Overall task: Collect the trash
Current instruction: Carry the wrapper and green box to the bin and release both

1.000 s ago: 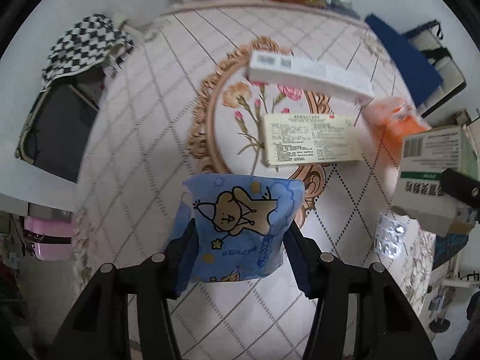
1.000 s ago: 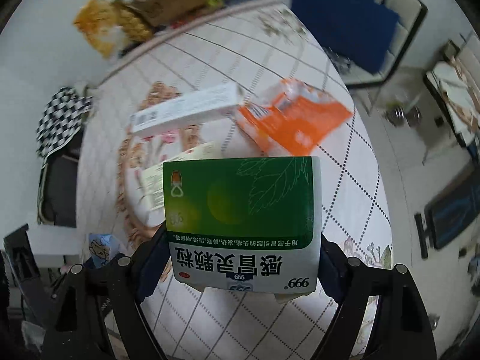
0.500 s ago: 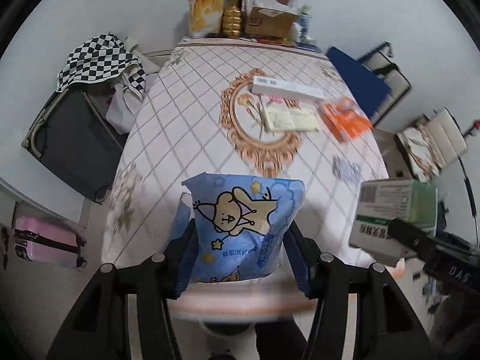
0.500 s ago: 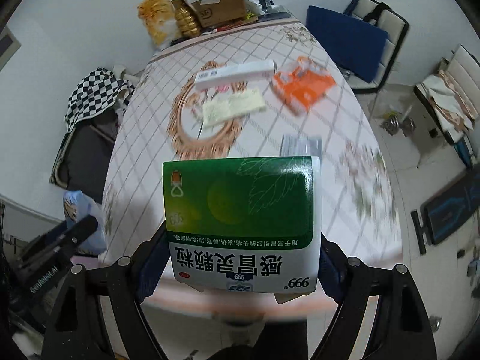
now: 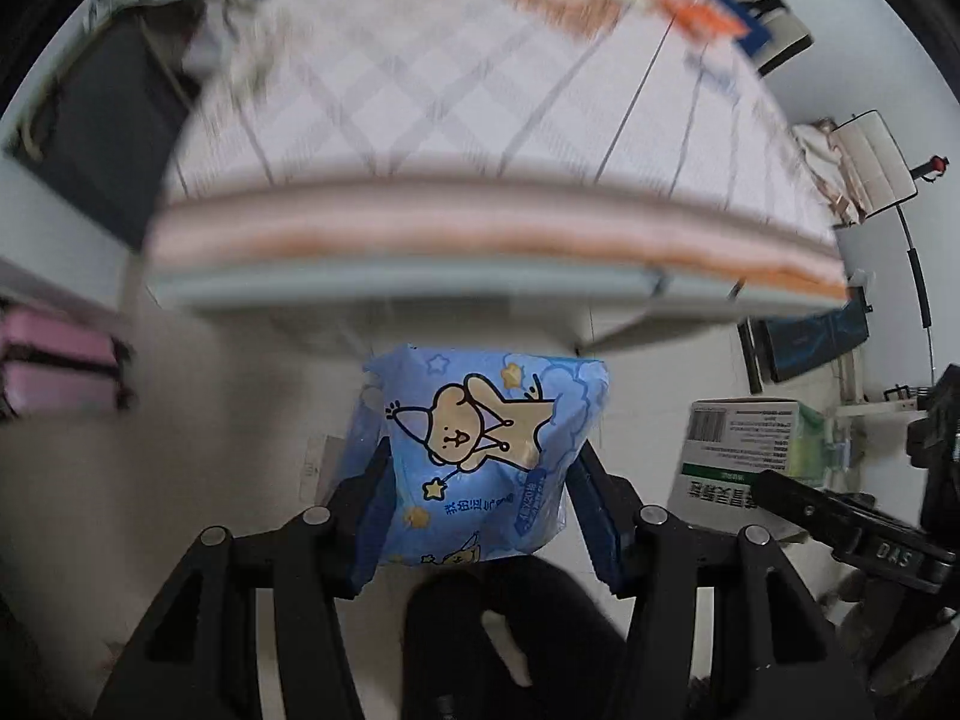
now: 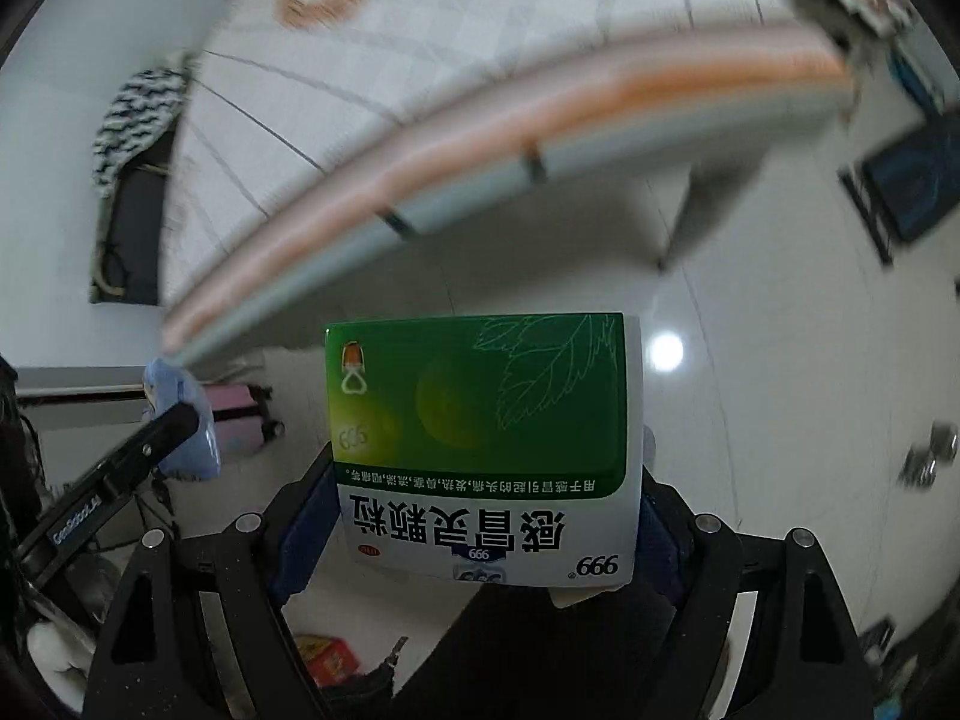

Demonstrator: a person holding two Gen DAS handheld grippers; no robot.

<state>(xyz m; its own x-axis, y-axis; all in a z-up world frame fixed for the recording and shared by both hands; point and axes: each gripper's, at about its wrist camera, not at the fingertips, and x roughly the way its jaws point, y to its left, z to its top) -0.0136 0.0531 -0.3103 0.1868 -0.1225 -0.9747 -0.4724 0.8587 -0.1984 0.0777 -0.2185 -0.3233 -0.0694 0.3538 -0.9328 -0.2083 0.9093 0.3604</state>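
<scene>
Both grippers have swung back off the tabletop since a second ago, and the floor now lies under them, with the table edge across the upper part of each view.

Left wrist view: the left gripper is clenched on the blue cartoon packet, pads pressing its two sides, and the packet hangs over pale floor just this side of the table. Motion blur smears the tablecloth. An orange wrapper lies far back on the table. At the right edge, the green and white box shows in the other tool's grip. A pink suitcase stands on the left. Something dark sits low between the fingers; I can't tell what.

Right wrist view: the right gripper is clamped wide on the green and white box, label upside down, over glossy floor. At left, the left gripper's finger carries the blue cartoon packet. A checkered cloth drapes a chair beyond the table.
</scene>
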